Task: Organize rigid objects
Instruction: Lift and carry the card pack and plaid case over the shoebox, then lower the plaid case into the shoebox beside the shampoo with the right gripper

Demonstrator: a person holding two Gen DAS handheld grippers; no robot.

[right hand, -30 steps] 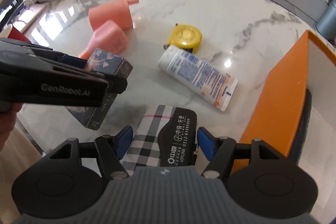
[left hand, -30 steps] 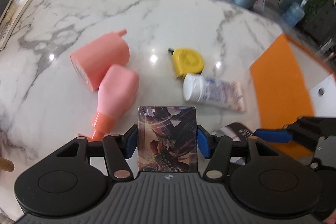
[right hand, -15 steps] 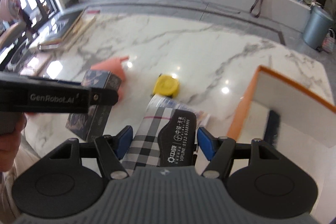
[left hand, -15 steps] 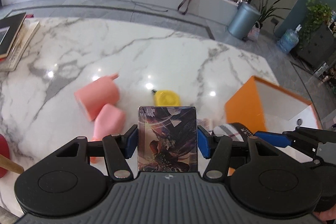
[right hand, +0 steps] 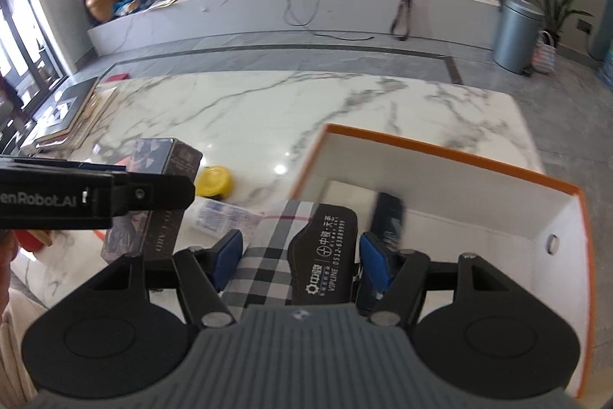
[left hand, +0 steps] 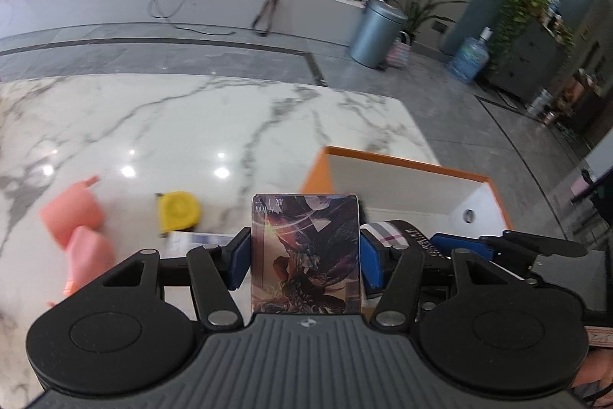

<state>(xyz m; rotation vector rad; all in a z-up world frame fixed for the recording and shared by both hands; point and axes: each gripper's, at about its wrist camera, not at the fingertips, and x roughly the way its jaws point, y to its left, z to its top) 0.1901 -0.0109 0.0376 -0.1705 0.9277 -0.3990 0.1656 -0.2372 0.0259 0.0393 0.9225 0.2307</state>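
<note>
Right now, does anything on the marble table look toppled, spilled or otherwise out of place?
Two pink bottles lie on their sides at the table's left, and a white tube lies flat beside the yellow tape measure. Nothing looks spilled or damaged.

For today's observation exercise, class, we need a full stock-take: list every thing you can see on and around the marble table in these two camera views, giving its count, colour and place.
Illustrated box: 1, dark purple artwork, clamped in the left gripper.
Plaid case: 1, checked grey-white with black label, clamped in the right gripper.
Storage box: 1, orange outside, white inside, right side of the table.
Dark item: 1, black-blue, blurred, inside the storage box.
Tape measure: 1, yellow, on the table.
Tube: 1, white with blue print, lying near the tape measure.
Pink bottles: 2, lying at the left.
Marble table: 1, white, grey veins.
Bin: 1, grey, on the floor.
Left gripper: black, blue pads.
Right gripper: same.
</note>
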